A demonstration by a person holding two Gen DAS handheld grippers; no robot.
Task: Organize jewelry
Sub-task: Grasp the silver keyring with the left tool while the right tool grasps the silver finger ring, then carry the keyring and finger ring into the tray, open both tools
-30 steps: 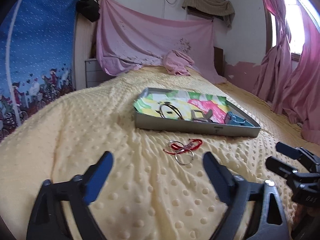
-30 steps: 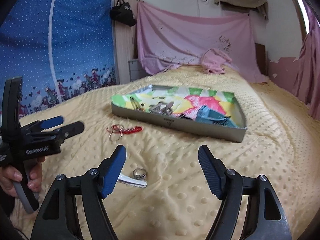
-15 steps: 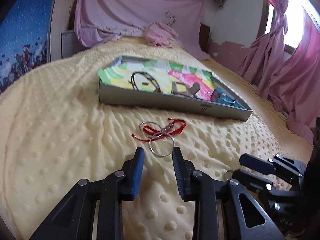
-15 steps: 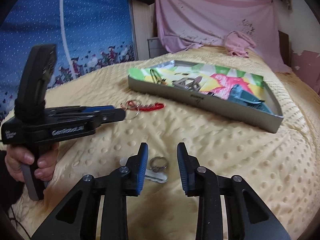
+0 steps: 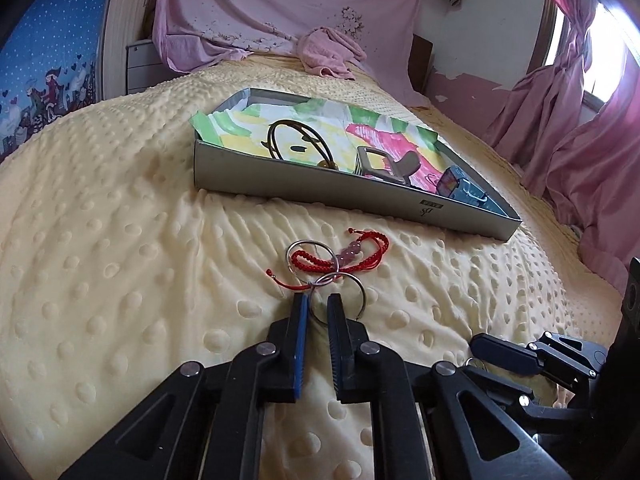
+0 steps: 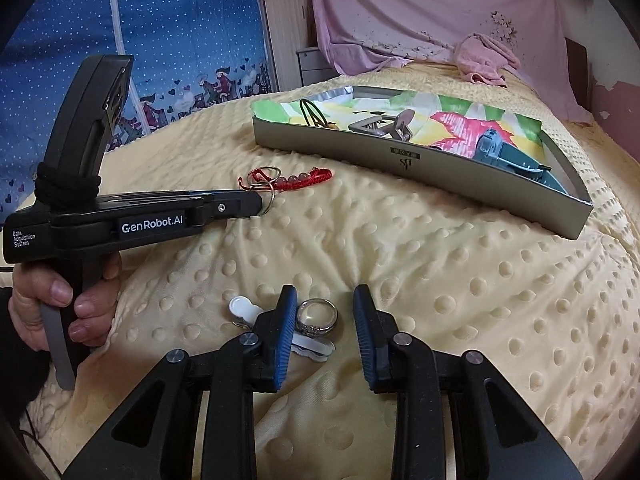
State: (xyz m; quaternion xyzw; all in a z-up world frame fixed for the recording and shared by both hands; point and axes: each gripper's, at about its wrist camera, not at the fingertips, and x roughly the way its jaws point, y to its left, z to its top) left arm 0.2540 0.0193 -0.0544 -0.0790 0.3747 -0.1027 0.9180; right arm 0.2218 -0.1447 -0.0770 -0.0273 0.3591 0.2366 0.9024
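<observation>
L gripper (image 5: 317, 307) jaws nearly together, nipping rim of nearer silver wire hoop (image 5: 340, 294) tangled w/ red braided cord bracelet (image 5: 340, 258) on yellow dotted blanket (image 5: 120, 240). R gripper (image 6: 325, 312) jaws just closing, still apart round silver finger ring (image 6: 317, 317) (no pad contact seen). Grey tray (image 6: 420, 168) beyond

Red bracelet (image 5: 340, 258), silver ring (image 6: 316, 316), grey tray (image 5: 344, 190), dotted yellow blanket (image 5: 120, 240).
</observation>
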